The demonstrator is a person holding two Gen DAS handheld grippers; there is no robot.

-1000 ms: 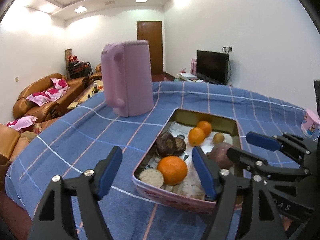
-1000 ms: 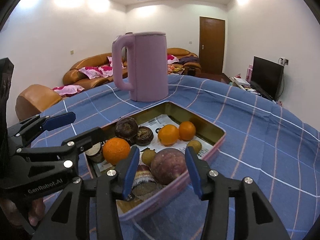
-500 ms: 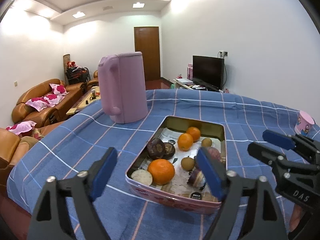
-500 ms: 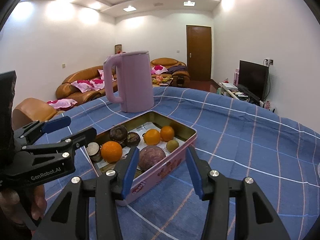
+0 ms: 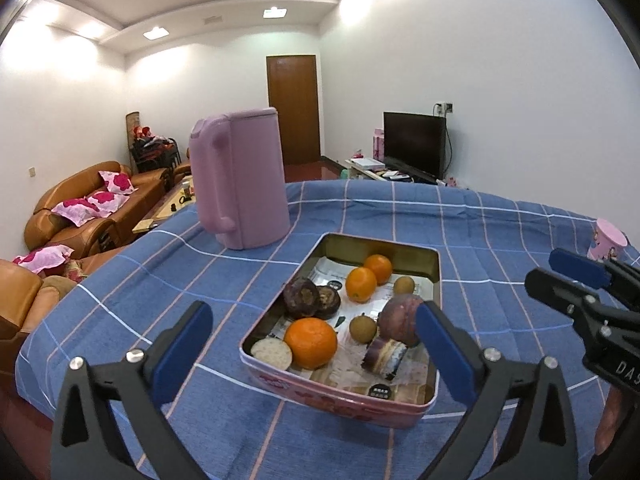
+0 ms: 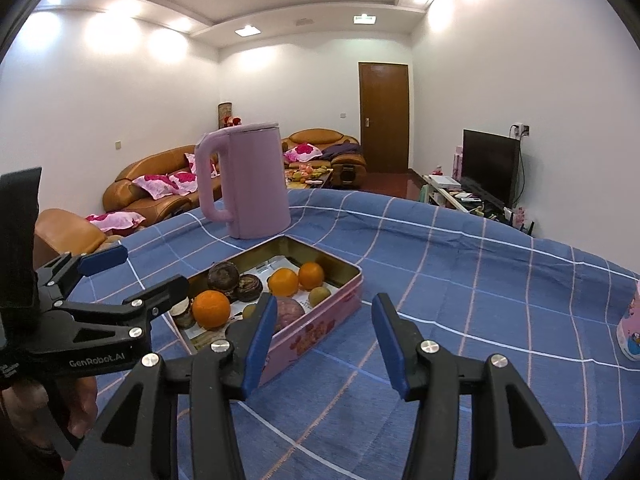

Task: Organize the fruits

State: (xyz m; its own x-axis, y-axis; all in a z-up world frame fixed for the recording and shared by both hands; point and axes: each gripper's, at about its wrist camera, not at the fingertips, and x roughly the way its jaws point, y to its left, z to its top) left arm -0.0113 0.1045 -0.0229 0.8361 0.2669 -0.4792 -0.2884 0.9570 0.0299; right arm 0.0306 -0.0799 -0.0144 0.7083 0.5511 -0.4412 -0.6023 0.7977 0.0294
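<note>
pink cup (image 6: 631,332) cut by edge, tin label text (image 5: 379,391) illegible

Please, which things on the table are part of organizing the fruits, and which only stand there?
Part of the job: pink tin; big orange; two small oranges; purple fruit; dark round fruits; small brown fruits.

Only standing there: pink kettle; pink cup; blue checked cloth.

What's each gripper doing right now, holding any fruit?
Left gripper: fingers opening wide, holding nothing; tin of fruit sits ahead.
Right gripper: open, empty, above the blue cloth.
</note>
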